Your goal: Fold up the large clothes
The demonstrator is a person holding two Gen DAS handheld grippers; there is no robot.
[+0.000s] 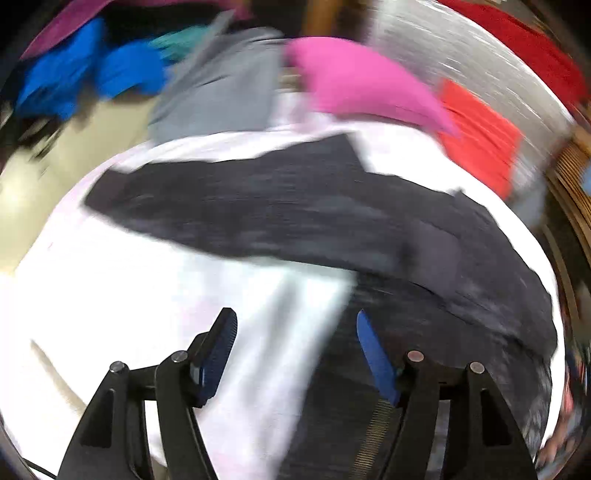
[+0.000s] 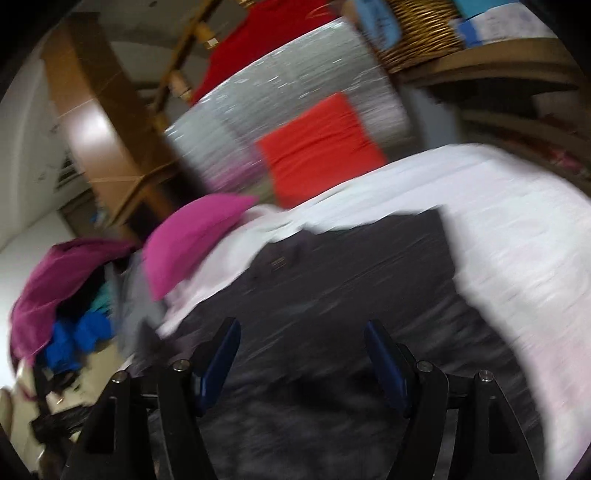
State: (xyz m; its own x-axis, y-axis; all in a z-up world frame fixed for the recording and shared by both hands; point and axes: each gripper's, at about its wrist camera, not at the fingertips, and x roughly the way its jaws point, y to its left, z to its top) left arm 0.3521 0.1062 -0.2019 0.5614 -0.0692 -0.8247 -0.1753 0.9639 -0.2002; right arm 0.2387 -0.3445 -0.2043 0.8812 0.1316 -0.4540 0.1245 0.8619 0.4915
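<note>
A large dark grey garment (image 1: pixel 314 214) lies spread on a white-covered table (image 1: pixel 110 280). It also shows in the right wrist view (image 2: pixel 351 266), filling the near middle. My left gripper (image 1: pixel 295 321) is open and empty, above the table where the white cover meets the garment's near part. My right gripper (image 2: pixel 303 328) is open and empty, directly above the dark garment. Both views are blurred by motion.
A pink folded cloth (image 1: pixel 362 81) and an orange-red cloth (image 1: pixel 480 136) lie beyond the garment. A grey cloth (image 1: pixel 221 92) and blue clothes (image 1: pixel 92 74) are piled at the back left. A wicker basket (image 2: pixel 417 33) and wooden furniture (image 2: pixel 99 122) stand behind.
</note>
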